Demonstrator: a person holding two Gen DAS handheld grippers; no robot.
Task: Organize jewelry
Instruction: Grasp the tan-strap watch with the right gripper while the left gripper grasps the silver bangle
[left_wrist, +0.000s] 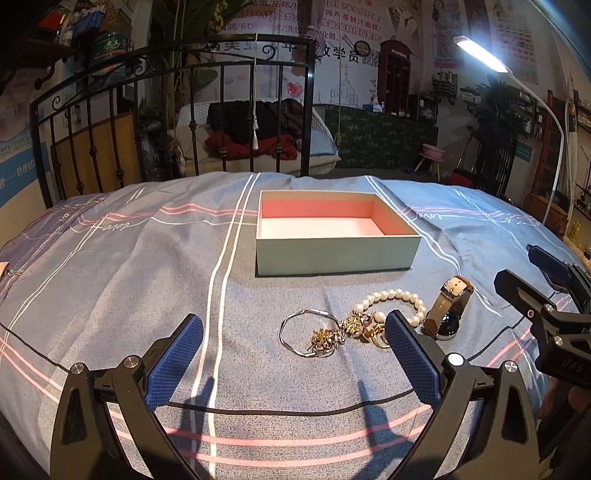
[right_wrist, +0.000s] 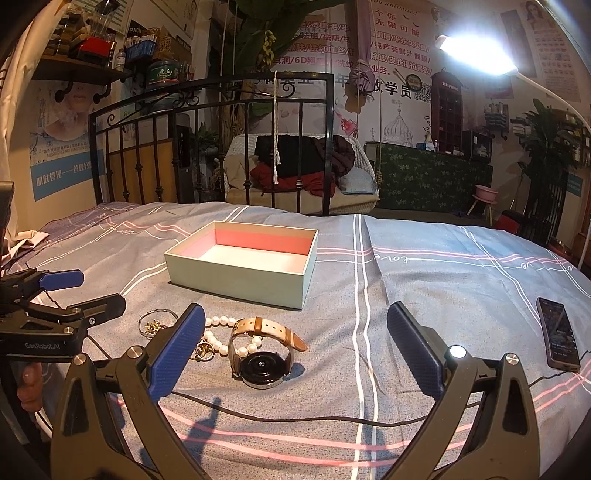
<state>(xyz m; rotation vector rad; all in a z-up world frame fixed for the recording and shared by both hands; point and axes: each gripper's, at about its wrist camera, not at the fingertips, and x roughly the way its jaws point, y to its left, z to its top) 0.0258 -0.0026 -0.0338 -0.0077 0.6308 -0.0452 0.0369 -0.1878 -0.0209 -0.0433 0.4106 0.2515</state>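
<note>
Both grippers, left and right, hung spread wide, empty. Jewelry sat bunched before the box: watch looked stiffest, grab its case; pearls slippery; gold bits probably tangled.

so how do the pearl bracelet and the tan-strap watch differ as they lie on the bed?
The white pearl bracelet is a loop of round beads lying flat; the tan leather-strap wristwatch has a flat band, closed and standing up in an arch behind its dark round case. The bracelet touches the gold trinkets; the watch sits to the right. Both lie on the striped bedspread, outside the pale box.
</note>
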